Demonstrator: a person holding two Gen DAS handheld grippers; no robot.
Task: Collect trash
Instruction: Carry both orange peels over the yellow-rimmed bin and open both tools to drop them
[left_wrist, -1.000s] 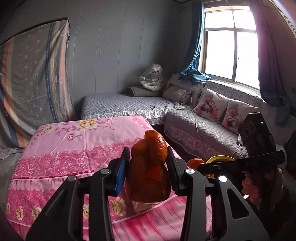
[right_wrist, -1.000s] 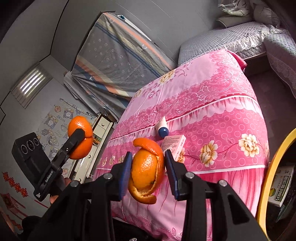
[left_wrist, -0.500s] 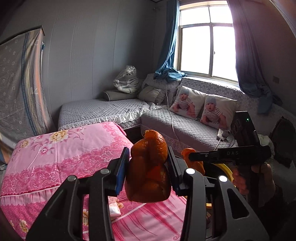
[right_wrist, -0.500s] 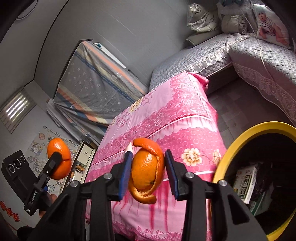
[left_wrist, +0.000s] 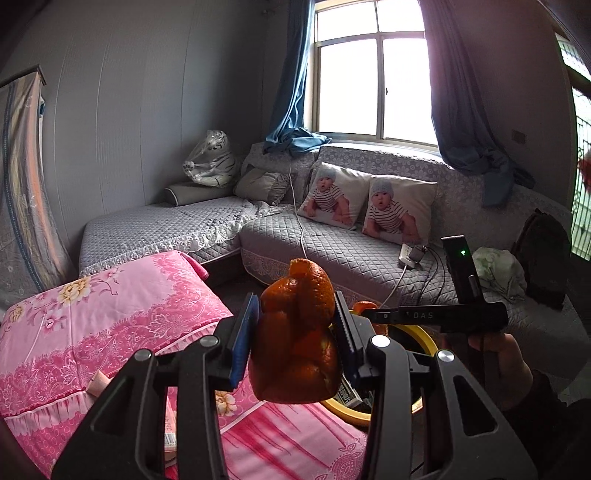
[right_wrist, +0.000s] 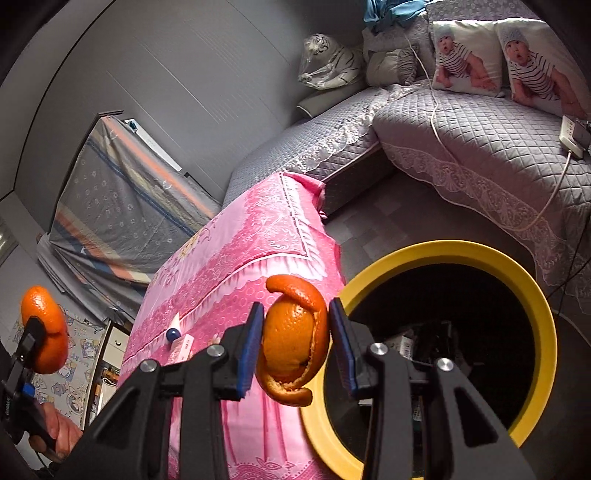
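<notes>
While both tongs clench orange peel, the right tongs (right_wrist: 295, 345) sit nearer, the yellow bin (right_wrist: 532, 295) just beyond and right.

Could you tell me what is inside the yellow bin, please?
The bin holds some printed cartons, one showing in the left view too. Its interior is dark, and the right tongs with their peel cover part, so anything else cannot be seen.

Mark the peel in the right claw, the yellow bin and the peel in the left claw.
right peel (right_wrist: 295, 347), right wrist view, outer skin
yellow bin (right_wrist: 461, 253), right wrist view, far rim
left peel (left_wrist: 299, 332), left wrist view, middle
</notes>
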